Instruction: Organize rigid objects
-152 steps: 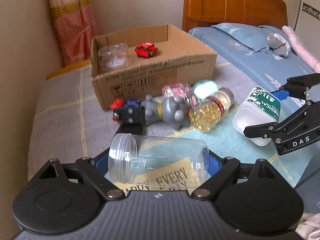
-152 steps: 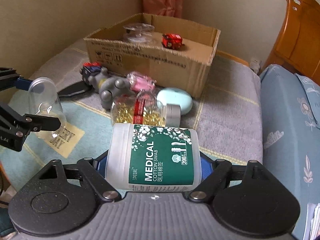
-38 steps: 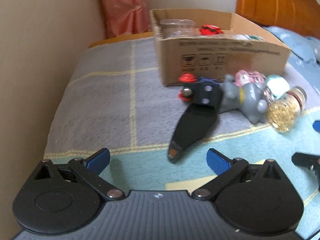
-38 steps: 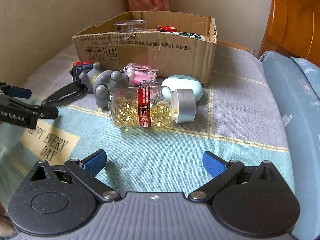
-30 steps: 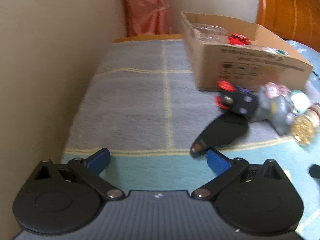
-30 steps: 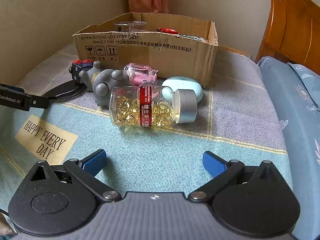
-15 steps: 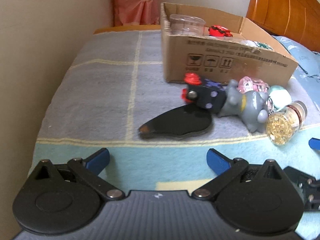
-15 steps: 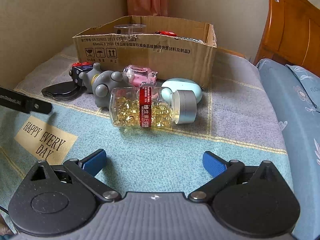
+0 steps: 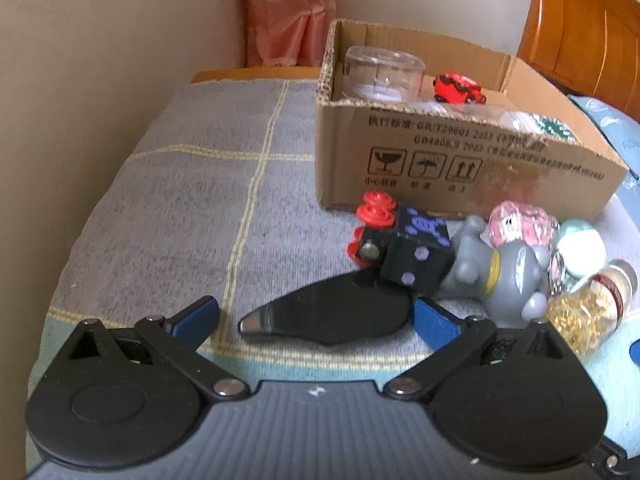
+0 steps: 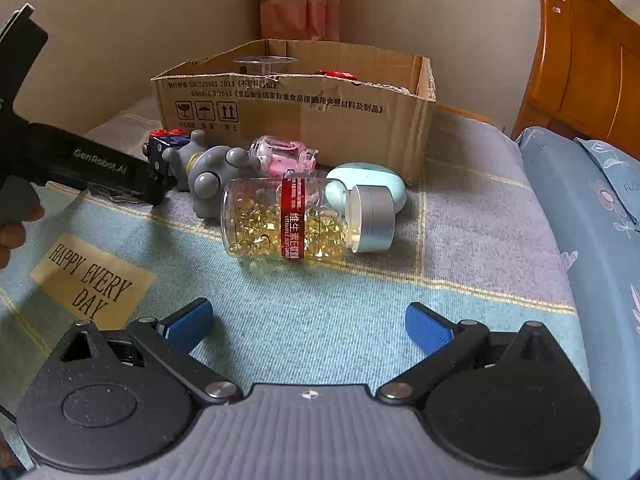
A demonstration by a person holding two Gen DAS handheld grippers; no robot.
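Observation:
My left gripper (image 9: 316, 322) is open, low over the blanket, and a flat black teardrop-shaped piece (image 9: 328, 314) lies between its fingertips. Just beyond it sit a black cube with red buttons (image 9: 404, 248), a grey toy (image 9: 500, 276) and a pink toy (image 9: 520, 226). My right gripper (image 10: 308, 326) is open and holds nothing. A vitamin bottle (image 10: 296, 220) lies on its side a short way ahead of it, with a mint case (image 10: 372, 184) behind. The cardboard box (image 9: 460, 160) holds a clear jar (image 9: 384, 72), a red toy car (image 9: 458, 88) and a green-labelled container (image 9: 548, 126).
A wall runs close along the left side of the bed. A pink curtain (image 9: 288, 12) hangs behind the box (image 10: 300, 108), and a wooden headboard (image 10: 580, 60) stands at the right. In the right wrist view the left gripper's finger (image 10: 120, 172) and a hand (image 10: 12, 232) are at the left.
My left gripper has swung back and moved forward, so the flat black piece now lies between its fingertips. My right gripper has come slightly closer to the vitamin bottle. Both stay open.

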